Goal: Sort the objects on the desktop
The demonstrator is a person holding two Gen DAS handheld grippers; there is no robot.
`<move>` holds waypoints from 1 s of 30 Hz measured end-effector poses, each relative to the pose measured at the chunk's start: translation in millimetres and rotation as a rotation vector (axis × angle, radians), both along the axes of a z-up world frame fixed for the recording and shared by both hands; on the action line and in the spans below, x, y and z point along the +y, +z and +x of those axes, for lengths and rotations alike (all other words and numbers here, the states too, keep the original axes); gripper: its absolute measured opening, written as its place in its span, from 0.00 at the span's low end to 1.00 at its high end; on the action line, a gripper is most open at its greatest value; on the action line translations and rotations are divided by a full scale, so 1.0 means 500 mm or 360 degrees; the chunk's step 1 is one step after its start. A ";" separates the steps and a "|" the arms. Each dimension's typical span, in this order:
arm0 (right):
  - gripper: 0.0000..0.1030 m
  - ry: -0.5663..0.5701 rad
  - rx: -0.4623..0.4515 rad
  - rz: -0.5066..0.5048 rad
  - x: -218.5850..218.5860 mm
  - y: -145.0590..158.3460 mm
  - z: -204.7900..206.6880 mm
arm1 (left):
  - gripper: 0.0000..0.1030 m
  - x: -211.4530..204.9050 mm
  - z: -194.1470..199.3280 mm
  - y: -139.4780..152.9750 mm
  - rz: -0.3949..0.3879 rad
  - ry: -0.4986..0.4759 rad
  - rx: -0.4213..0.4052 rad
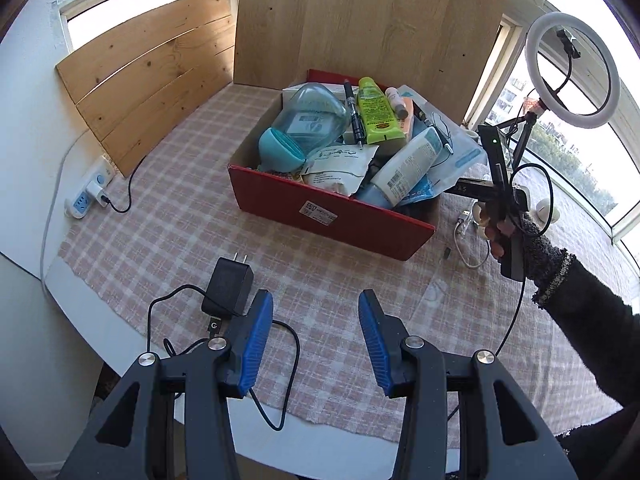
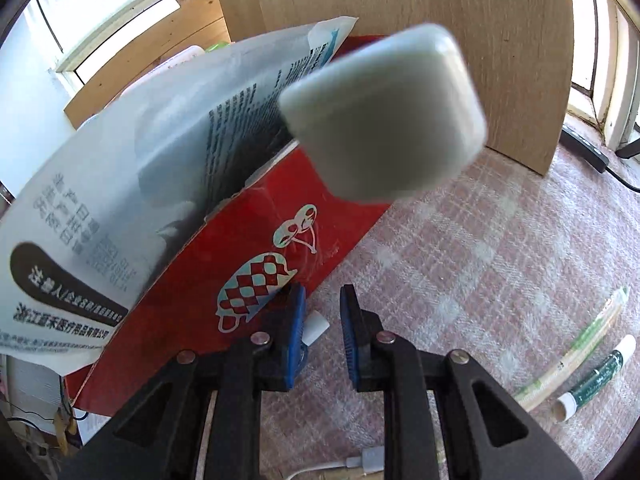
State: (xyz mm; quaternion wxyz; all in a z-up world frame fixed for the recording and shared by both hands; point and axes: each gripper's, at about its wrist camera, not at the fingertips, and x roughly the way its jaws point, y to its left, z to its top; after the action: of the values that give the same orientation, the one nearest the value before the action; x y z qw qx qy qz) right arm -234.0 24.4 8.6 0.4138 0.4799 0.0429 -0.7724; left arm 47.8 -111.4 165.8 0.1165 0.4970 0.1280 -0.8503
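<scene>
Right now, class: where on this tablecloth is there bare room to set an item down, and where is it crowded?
Free: the checked cloth between the power strip, the red box and the black charger. Also free: the cloth between the box and the two tubes. Crowded: inside the box, heaped to its rim, and its right side, with cables and the right gripper.

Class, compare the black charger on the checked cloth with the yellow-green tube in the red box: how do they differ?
The black charger is blocky, with prongs and a trailing cable; the yellow-green tube is long, flat and printed. The charger lies on the checked cloth; the tube rests atop the pile in the red box. Both lie ungripped.
</scene>
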 end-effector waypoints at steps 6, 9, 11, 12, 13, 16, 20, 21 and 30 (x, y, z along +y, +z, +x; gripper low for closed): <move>0.19 0.0237 -0.0054 0.0081 0.031 -0.004 0.077 | 0.41 0.007 0.002 -0.001 0.0020 -0.0031 0.0015; 0.19 0.0464 -0.0079 0.0213 0.073 0.005 0.144 | 0.41 0.016 0.001 0.002 0.0027 -0.0065 0.0036; 0.18 0.0476 -0.0080 0.0244 0.105 0.023 0.170 | 0.41 0.021 -0.002 -0.001 0.0044 -0.0083 0.0048; 0.18 0.0446 -0.0078 0.0200 0.110 0.036 0.175 | 0.41 0.025 -0.004 -0.004 0.0054 -0.0090 0.0051; 0.18 0.0416 -0.0077 0.0156 0.116 0.049 0.180 | 0.41 0.027 -0.007 -0.006 0.0064 -0.0094 0.0053; 0.18 0.0493 -0.0023 0.0139 0.075 0.065 0.217 | 0.41 0.036 -0.013 -0.007 0.0082 -0.0101 0.0066; 0.18 0.0737 0.0087 0.0232 -0.031 0.065 0.305 | 0.41 0.036 0.004 0.007 0.0060 -0.0091 0.0089; 0.18 0.0788 0.0101 0.0250 -0.049 0.058 0.326 | 0.41 0.031 0.011 0.009 0.0052 -0.0076 0.0086; 0.18 0.0933 0.0200 0.0630 -0.028 0.036 0.393 | 0.41 -0.001 0.062 0.011 0.0076 0.0003 0.0115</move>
State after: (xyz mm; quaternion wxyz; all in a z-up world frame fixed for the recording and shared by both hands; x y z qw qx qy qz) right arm -37.7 10.5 26.5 0.5134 0.4696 0.3530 -0.6256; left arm 79.0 -112.1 171.2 0.1007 0.4686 0.1527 -0.8643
